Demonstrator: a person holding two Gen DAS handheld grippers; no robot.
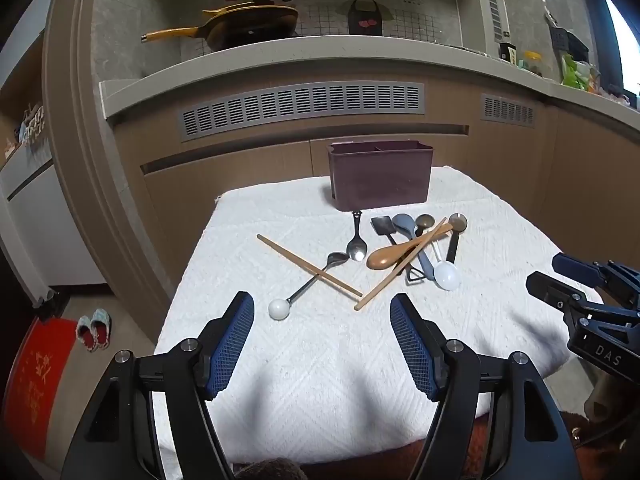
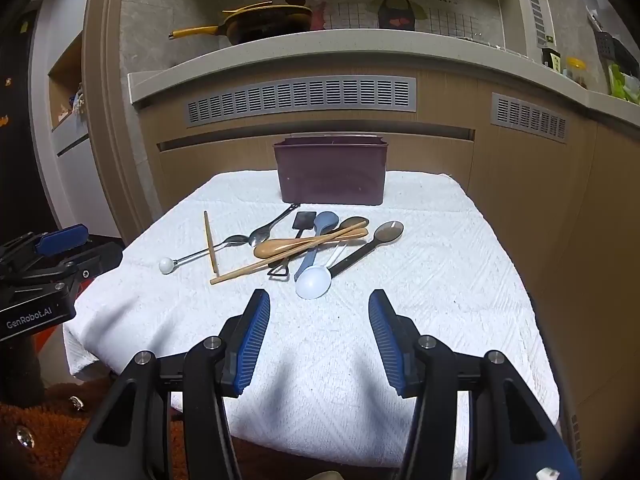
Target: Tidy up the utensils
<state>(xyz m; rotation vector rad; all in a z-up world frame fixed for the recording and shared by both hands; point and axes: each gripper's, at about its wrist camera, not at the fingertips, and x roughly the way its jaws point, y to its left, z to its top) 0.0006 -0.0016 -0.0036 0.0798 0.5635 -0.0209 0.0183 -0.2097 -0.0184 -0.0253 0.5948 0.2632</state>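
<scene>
Left wrist view | left tool point(image 1: 322, 308) wide open, empty | right tool point(image 2: 318, 306) wide open, empty | utensils point(image 1: 400, 252) heaped on white cloth point(image 1: 320, 360) at 12 o'clock | bin point(image 1: 380, 178) behind them

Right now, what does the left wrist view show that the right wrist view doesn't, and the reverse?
Only the left wrist view shows the slippers on the floor, the red mat, and the divider inside the brown holder.

Only the right wrist view shows the left gripper from the side.

Both show the white cloth, the crossed chopsticks, the wooden spoon, the white spoon and the yellow pan. Both grippers' jaws are open and empty.
</scene>
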